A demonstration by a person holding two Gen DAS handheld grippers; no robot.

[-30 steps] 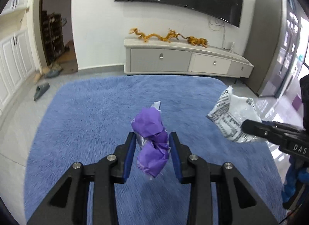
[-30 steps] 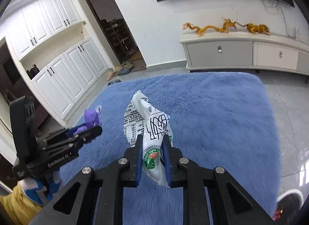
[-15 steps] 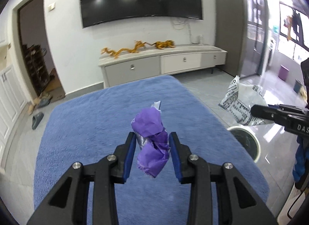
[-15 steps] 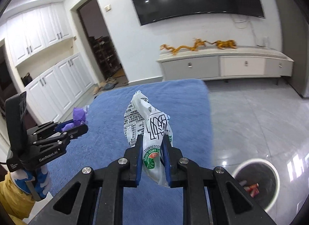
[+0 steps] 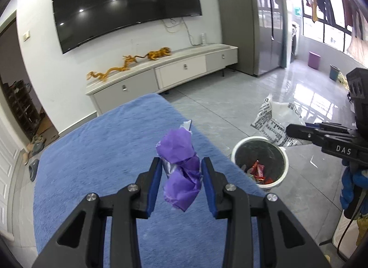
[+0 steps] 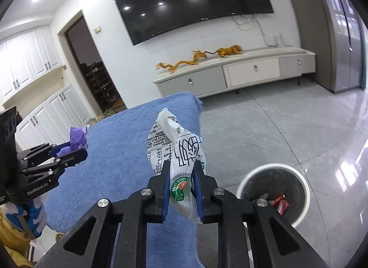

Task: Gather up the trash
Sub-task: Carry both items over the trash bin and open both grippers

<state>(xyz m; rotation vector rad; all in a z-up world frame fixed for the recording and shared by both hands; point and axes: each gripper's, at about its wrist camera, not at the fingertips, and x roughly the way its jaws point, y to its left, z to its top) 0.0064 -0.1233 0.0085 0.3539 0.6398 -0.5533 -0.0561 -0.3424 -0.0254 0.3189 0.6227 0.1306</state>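
My left gripper (image 5: 181,166) is shut on a crumpled purple wrapper (image 5: 180,164) and holds it in the air above the blue rug (image 5: 103,152). My right gripper (image 6: 181,171) is shut on a white printed plastic bag (image 6: 177,150), also held in the air. A white-rimmed trash bin (image 5: 260,164) stands on the grey tile floor beside the rug's right edge, with red wrappers inside. In the right wrist view the bin (image 6: 274,192) is low and to the right of the bag. The left gripper (image 6: 69,152) with the purple wrapper shows at the left there. The right gripper's bag (image 5: 276,120) hangs just beyond the bin.
A low TV cabinet (image 5: 161,77) with golden dragon figures stands along the far wall under a wall TV (image 5: 126,7). White cupboards (image 6: 34,88) and a doorway are at the left. A tall grey cabinet (image 5: 264,19) is at the right.
Both grippers have swung to the right, off the middle of the rug. The trash bin has come into view in both wrist views. Both still hold their trash.
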